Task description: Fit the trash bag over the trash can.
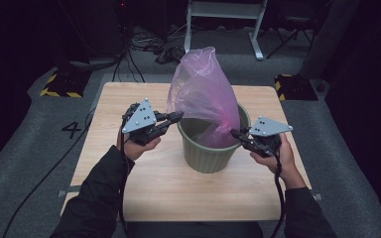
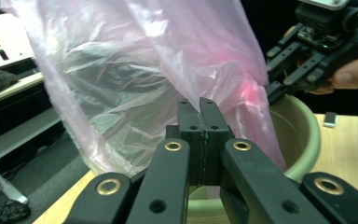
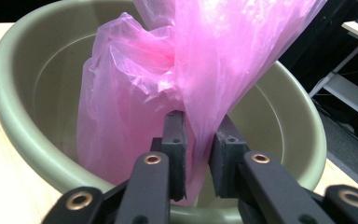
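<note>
Forearms reach in from the near edge; left claw [image 1: 174, 118] is pinched together, no film visibly between its jaws; right claw [image 3: 196, 154] stands narrowly parted around the pink bag [image 1: 204, 94], which rises from the green bin [image 1: 206, 157] mid-table [image 1: 129, 198].

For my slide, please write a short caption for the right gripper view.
Right gripper, jaws apart around a pink bag edge, over a green bin.

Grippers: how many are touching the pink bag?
2. The left gripper pinches the pink bag at the bin's left rim; the right gripper straddles it at the right rim.
</note>
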### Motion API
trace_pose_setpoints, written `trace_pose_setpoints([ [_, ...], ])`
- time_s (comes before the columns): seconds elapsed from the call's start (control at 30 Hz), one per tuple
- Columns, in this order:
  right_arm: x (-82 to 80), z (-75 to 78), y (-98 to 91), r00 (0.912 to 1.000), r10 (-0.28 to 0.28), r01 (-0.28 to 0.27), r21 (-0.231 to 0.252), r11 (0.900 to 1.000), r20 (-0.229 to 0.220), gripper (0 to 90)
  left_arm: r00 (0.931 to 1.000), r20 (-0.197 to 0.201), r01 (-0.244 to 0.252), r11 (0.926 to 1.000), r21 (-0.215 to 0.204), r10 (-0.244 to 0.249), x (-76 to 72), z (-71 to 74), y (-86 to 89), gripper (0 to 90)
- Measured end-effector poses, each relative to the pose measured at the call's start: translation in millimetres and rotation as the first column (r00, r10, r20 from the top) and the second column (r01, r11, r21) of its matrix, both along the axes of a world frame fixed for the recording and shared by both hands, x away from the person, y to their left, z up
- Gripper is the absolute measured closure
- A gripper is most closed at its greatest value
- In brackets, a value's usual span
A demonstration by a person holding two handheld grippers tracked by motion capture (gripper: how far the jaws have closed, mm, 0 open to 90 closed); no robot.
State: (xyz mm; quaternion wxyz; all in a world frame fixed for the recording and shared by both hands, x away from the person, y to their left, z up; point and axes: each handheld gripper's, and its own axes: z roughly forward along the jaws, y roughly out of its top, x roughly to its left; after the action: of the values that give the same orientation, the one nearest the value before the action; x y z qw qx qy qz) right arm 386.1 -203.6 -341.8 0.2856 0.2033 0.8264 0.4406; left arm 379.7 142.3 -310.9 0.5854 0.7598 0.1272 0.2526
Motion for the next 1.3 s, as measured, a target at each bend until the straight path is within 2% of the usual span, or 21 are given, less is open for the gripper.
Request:
trace_pose_setpoints([
  [0.1,2.6,1.0,-0.9,0.9995,-0.027,0.028,0.030,0.9992,-0.014,47.4,1.0000,0.005,0.005,1.0000,0.007,-0.005,-3.5,0.2,0.2,90.0],
  [0.2,2.5,3.7,-2.5,0.9992,-0.034,0.035,0.069,0.9970,-0.021,32.5,0.9998,0.013,0.012,0.9996,0.028,-0.012,-7.3,0.0,0.4,90.0],
  [0.33,-3.8,11.9,1.0,0.9998,-0.017,0.017,0.096,0.9952,-0.002,24.1,0.9991,0.033,0.023,0.9978,0.061,-0.025,-12.9,-0.7,-1.0,90.0],
  [0.47,-10.0,21.4,8.0,0.9998,0.014,-0.015,0.118,0.9929,0.013,23.7,0.9982,0.050,0.031,0.9970,0.071,-0.034,-18.6,1.1,2.4,90.0],
  [0.5,-10.6,23.8,10.1,0.9997,0.020,-0.022,0.123,0.9922,0.014,25.8,0.9980,0.052,0.032,0.9970,0.070,-0.035,-20.1,1.4,3.6,90.0],
  [0.53,-10.4,25.8,12.3,0.9997,0.019,-0.021,0.125,0.9919,0.016,31.6,0.9979,0.053,0.034,0.9969,0.072,-0.038,-21.4,2.0,4.9,90.0],
  [0.57,-9.6,27.1,14.8,0.9998,0.012,-0.013,0.119,0.9929,0.013,42.1,0.9977,0.053,0.037,0.9968,0.070,-0.041,-22.8,2.4,6.0,90.0],
  [0.6,-8.2,27.8,17.7,0.9999,0.004,-0.006,0.101,0.9949,0.016,51.7,0.9977,0.052,0.040,0.9969,0.068,-0.044,-24.3,2.5,6.7,90.0],
  [0.63,-6.6,27.8,20.9,0.9999,0.000,-0.002,0.084,0.9965,0.015,55.3,0.9974,0.055,0.044,0.9967,0.069,-0.048,-25.5,2.6,7.2,90.0],
  [0.67,-5.1,27.5,24.0,1.0000,0.002,-0.002,0.066,0.9978,0.003,64.9,0.9970,0.059,0.047,0.9968,0.065,-0.051,-26.6,2.1,7.1,90.0],
  [0.77,-1.3,25.5,34.6,0.9995,0.013,-0.012,0.038,0.9992,-0.028,79.8,0.9970,0.057,0.049,0.9968,0.063,-0.053,-28.5,0.4,6.8,90.0],
  [0.83,-1.6,23.2,42.3,0.9993,0.020,-0.020,0.009,0.9998,-0.032,85.2,0.9970,0.060,0.046,0.9975,0.053,-0.050,-28.9,-1.8,5.9,90.0],
  [0.93,-1.8,17.0,48.2,0.9980,0.021,-0.024,-0.051,0.9984,-0.059,86.3,0.9969,0.055,0.053,0.9974,0.049,-0.056,-28.9,-4.9,4.7,90.0],
  [1.0,-0.7,13.2,47.4,0.9958,0.015,-0.022,-0.077,0.9968,-0.090,79.9,0.9967,0.052,0.060,0.9972,0.046,-0.062,-28.8,-6.7,3.7,90.0],
  [1.03,-0.5,12.0,46.2,0.9944,0.017,-0.026,-0.088,0.9958,-0.104,71.0,0.9968,0.048,0.061,0.9967,0.053,-0.064,-29.3,-7.2,3.0,90.0],
  [1.07,-1.0,11.3,44.8,0.9942,0.012,-0.021,-0.090,0.9957,-0.107,57.1,0.9966,0.048,0.064,0.9966,0.052,-0.067,-29.7,-7.9,1.4,90.0],
  [1.1,-1.9,11.5,43.1,0.9945,0.005,-0.013,-0.082,0.9966,-0.105,47.3,0.9963,0.047,0.069,0.9960,0.057,-0.072,-30.4,-8.2,-0.4,90.0],
  [1.23,-10.1,19.7,31.8,0.9970,0.017,-0.018,-0.001,0.9998,-0.076,30.6,0.9936,0.047,0.098,0.9908,0.094,-0.102,-34.3,-7.8,-12.0,90.0],
  [1.3,-14.5,24.5,25.7,0.9989,0.018,-0.016,0.044,0.9989,-0.044,26.8,0.9919,0.051,0.110,0.9873,0.114,-0.117,-36.6,-8.5,-18.7,90.0],
])
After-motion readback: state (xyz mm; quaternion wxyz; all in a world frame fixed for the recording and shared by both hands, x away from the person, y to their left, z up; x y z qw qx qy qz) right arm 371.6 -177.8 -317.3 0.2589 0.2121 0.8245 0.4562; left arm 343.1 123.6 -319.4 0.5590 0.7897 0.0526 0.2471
